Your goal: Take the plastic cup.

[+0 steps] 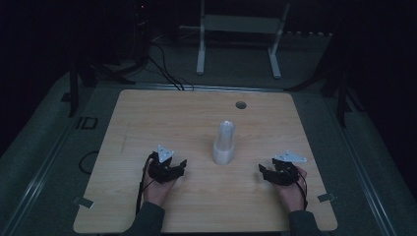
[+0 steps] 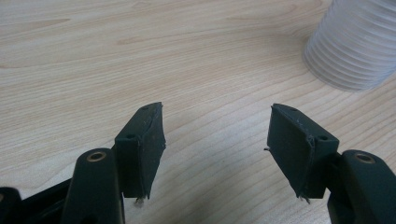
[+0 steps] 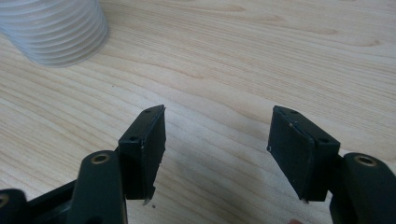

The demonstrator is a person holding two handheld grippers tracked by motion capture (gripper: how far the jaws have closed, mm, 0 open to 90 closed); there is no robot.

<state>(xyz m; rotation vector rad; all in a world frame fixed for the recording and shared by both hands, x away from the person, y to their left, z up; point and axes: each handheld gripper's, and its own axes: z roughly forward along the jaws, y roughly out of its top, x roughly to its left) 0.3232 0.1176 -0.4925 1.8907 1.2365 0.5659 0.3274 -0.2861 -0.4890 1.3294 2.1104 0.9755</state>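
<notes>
- A stack of clear ribbed plastic cups [image 1: 224, 143] stands on the wooden table [image 1: 147, 123], roughly at its middle; it serves as the landmark here.
- The stack looks like an upside-down base stack with a narrower cup rising from its top; the dim light of the high view leaves the exact nesting hard to tell.
- The left gripper [image 1: 181, 165] rests low over the table to the left of the cups, a little nearer the person, held in the left hand [image 1: 158, 189].
- In the left gripper view its jaws stand apart with bare wood between them; nothing is held, and the cups [image 2: 357, 44] sit beyond the jaws at the upper right, apart from them.
- The right gripper [image 1: 264, 173] lies to the right of the cups, also nearer the person, in the right hand [image 1: 293, 192].
- In the right gripper view its jaws are likewise spread with only table [image 3: 243, 56] between them, and the cups [image 3: 53, 30] show at the upper left, untouched.
- Both grippers point inward toward the cups, one on each side, neither in contact with the stack.
- A small round hole [image 1: 241, 104] in the table lies beyond the cups, toward the far edge.
- A white frame [image 1: 239, 29] stands on the floor beyond the table, well behind the cups.
</notes>
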